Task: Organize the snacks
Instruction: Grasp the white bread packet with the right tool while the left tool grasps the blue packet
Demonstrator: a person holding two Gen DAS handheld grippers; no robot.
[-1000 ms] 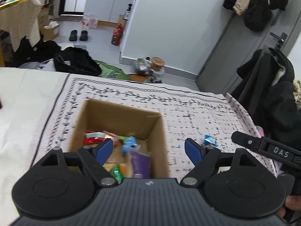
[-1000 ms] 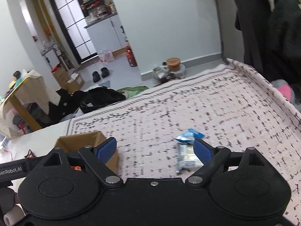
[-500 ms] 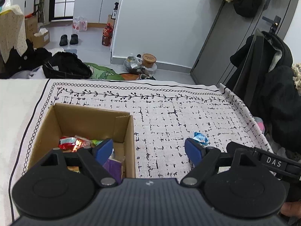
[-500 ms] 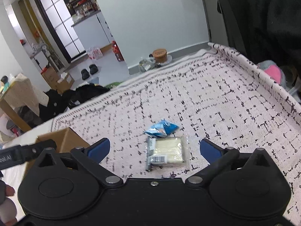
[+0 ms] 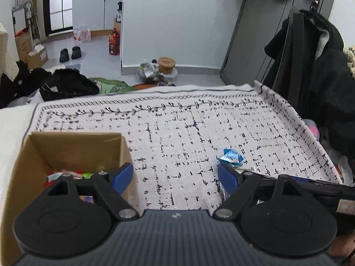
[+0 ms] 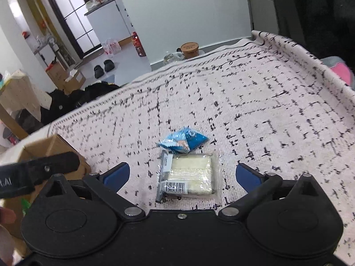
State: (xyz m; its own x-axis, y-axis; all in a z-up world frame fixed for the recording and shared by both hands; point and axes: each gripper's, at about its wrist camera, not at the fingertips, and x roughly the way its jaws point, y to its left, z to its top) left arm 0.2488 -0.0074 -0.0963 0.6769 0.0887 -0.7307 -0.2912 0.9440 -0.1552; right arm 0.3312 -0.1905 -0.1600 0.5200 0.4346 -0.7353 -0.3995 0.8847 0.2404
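Observation:
A clear pack of pale wafers [image 6: 190, 177] lies on the patterned cloth, with a small blue snack packet [image 6: 183, 140] just beyond it. My right gripper [image 6: 180, 175] is open above the wafer pack, one finger on each side of it, not touching. The blue packet also shows in the left wrist view [image 5: 230, 157]. My left gripper [image 5: 175, 175] is open and empty beside the cardboard box [image 5: 73, 146], which holds several colourful snacks [image 5: 66, 175].
The black-and-white patterned cloth [image 5: 188, 128] covers the table. The cardboard box shows at the left in the right wrist view [image 6: 51, 146]. Dark coats [image 5: 310, 66] hang past the table's right edge. Bags and shoes lie on the floor beyond the far edge.
My left gripper has shifted right, away from the box. My right gripper has moved forward and down over the wafer pack and opened wider.

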